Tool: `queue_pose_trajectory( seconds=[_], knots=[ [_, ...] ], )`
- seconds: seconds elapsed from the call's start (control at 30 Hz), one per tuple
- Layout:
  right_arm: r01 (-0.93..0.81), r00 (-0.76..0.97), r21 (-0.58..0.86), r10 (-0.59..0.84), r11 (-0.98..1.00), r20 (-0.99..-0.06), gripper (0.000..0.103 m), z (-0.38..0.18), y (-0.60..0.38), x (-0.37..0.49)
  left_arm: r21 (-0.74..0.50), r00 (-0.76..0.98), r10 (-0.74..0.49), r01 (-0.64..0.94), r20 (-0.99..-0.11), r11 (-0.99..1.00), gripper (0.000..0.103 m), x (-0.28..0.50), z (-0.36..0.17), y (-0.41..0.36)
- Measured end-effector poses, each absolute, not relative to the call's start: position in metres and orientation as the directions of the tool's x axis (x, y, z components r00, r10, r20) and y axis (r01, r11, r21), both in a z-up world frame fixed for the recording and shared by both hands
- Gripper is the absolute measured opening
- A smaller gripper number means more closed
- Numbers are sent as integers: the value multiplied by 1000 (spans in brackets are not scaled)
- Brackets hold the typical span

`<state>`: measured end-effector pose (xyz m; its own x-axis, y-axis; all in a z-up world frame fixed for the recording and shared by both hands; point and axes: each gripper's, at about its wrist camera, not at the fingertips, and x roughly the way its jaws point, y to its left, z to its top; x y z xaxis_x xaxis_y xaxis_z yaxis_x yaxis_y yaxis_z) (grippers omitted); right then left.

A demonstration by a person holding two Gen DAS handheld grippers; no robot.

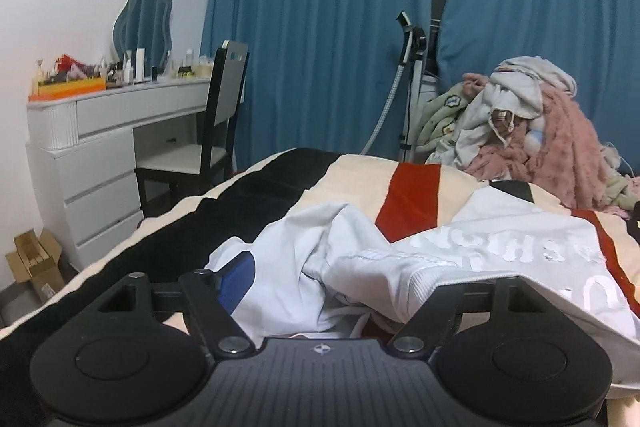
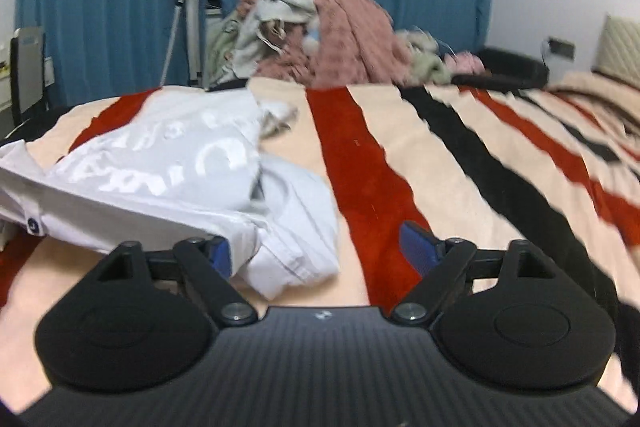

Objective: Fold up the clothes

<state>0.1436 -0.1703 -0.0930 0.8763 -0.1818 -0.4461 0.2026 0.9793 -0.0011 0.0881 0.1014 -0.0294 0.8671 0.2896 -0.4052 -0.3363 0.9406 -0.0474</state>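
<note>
A white garment with pale lettering (image 1: 460, 259) lies crumpled on the striped bed cover (image 1: 408, 203). It also shows in the right wrist view (image 2: 168, 163). My left gripper (image 1: 340, 287) is wide open low over the cloth; folds drape over it and hide its right finger, and only the blue left pad (image 1: 236, 279) shows. My right gripper (image 2: 320, 247) is open, its left pad (image 2: 220, 253) against the garment's hem and its right pad (image 2: 418, 243) over the bare cover.
A heap of pink and grey clothes (image 1: 532, 131) sits at the bed's far side before blue curtains (image 1: 320, 27). A white dresser (image 1: 100, 155) and a chair (image 1: 216, 131) stand left. A tripod (image 2: 184, 19) stands behind the bed.
</note>
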Motion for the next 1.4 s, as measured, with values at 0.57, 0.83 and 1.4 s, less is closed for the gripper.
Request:
queue_pose_trajectory(
  seconds=[0.57,0.83,1.4],
  knots=[
    [175,985,228,-169,958,-45,86,15,-182,-13,-366,954,257,-296,-154,882,85,-78,76,122],
    [54,983,215,-90,975,163,86,194,-205,-66,-372,963,267,-240,22,897,88,-139,237,110],
    [16,973,134,-47,991,225,87,436,-250,3,-261,943,287,-238,171,936,95,-53,468,46]
  ],
)
